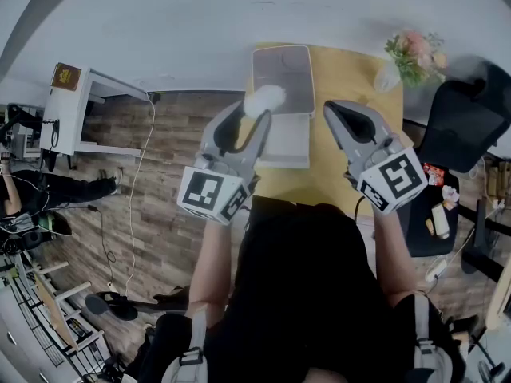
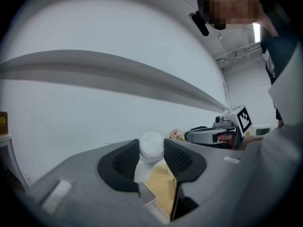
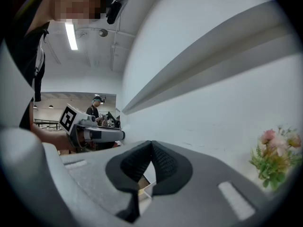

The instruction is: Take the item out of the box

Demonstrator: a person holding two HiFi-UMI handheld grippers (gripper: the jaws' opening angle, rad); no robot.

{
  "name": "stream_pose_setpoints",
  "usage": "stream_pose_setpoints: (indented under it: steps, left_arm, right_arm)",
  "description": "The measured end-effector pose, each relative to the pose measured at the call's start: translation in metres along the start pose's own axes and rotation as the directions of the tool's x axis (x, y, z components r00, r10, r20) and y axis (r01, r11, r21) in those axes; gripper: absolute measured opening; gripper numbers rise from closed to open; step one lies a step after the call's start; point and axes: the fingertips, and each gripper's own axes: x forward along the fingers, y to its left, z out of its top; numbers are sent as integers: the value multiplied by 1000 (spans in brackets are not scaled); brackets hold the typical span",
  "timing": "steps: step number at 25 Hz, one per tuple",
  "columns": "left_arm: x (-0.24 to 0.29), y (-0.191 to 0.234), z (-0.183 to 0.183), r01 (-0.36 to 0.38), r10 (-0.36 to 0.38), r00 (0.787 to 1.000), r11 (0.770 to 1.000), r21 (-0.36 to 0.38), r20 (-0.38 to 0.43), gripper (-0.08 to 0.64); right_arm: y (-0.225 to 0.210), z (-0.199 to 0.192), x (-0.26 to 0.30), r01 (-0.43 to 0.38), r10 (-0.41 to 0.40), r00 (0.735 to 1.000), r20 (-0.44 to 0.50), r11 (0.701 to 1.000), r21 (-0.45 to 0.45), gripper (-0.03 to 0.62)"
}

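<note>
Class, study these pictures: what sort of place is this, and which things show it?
Probably an indoor workshop or lab: a wooden table against a white wall, a cable trailing over the plank floor, and a ceiling strip light.

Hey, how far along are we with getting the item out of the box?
Done: the box sits open on the table. In hand: the left gripper is clamped on the white fluffy item, which looks lifted clear of the box. The right gripper is shut and empty. Left: probably just setting the item down.
</note>
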Motion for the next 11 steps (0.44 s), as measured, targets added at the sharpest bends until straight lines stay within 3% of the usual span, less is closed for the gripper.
stream_pose_setpoints:
  steps: [11]
  left_arm:
    - [3, 5, -3, -2, 2, 1000, 1000, -9, -10, 169]
  right_arm:
    - [-3, -1, 3, 7, -7, 1000, -6, 1000, -9, 2]
